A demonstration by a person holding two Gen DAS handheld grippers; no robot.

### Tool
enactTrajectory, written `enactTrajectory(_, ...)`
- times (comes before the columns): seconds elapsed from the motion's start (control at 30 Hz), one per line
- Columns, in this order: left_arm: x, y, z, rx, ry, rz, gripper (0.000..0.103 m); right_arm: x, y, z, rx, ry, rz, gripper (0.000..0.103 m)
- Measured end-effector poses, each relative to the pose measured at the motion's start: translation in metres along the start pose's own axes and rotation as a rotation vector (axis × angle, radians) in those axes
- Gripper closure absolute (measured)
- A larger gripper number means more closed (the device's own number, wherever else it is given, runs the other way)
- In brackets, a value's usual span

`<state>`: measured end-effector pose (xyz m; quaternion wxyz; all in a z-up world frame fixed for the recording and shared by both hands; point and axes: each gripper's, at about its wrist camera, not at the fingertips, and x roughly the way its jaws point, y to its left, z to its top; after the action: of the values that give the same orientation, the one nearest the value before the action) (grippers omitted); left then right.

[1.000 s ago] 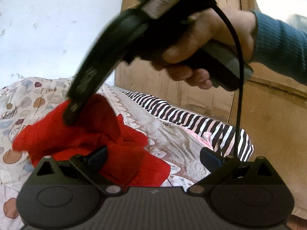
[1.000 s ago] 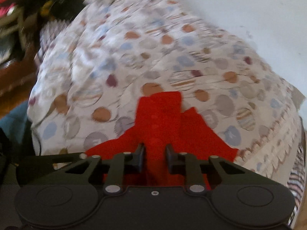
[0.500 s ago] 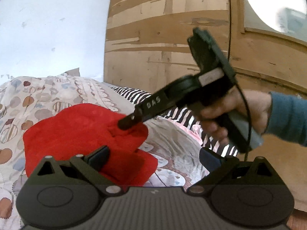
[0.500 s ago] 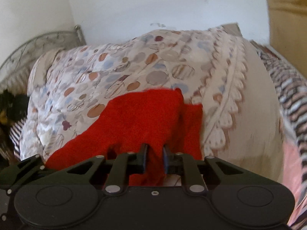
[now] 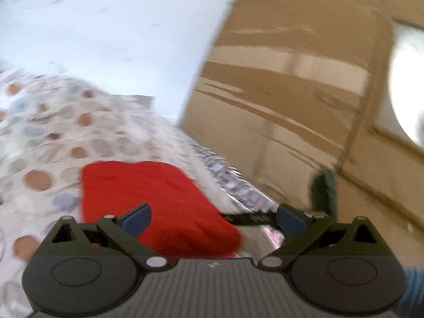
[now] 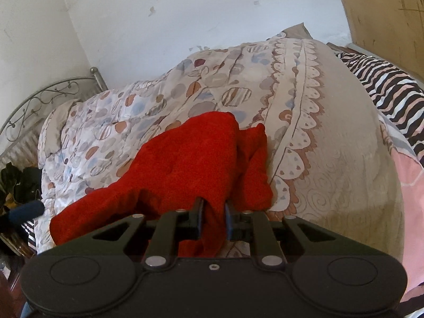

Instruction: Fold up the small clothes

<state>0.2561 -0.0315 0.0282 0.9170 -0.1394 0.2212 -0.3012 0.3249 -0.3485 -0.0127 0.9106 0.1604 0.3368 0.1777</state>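
Place: a home bedroom is shown.
Evidence: a patterned quilt, a metal bedstead and a striped pillow are seen.

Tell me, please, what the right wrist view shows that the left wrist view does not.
Only the right wrist view shows the right gripper shut on the red garment, the metal bed frame and the striped fabric.

Only the left wrist view shows the left gripper open and a brown wooden panel.

Both show the red garment on the patterned quilt.
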Motion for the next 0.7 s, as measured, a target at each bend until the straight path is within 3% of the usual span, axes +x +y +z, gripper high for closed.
enactTrajectory(0.13,0.009,0.033,0.008,-0.124,0.043,0.125,0.001,-0.002,0.0,-0.003,0.003,-0.013,-0.006,0.086)
enactTrajectory(0.3,0.04,0.059,-0.001,-0.198,0.185,0.166,0.001,-0.007,-0.001,-0.008,0.007,-0.028,-0.012,0.086)
enactTrajectory(0.4,0.044,0.067,-0.013,-0.234,0.212,0.135,0.0,-0.01,-0.003,-0.012,0.011,-0.032,-0.021,0.087)
enactTrajectory(0.7,0.063,0.051,-0.035,-0.089,0.273,0.209,0.0,-0.012,-0.02,-0.03,0.1,-0.041,-0.021,0.091)
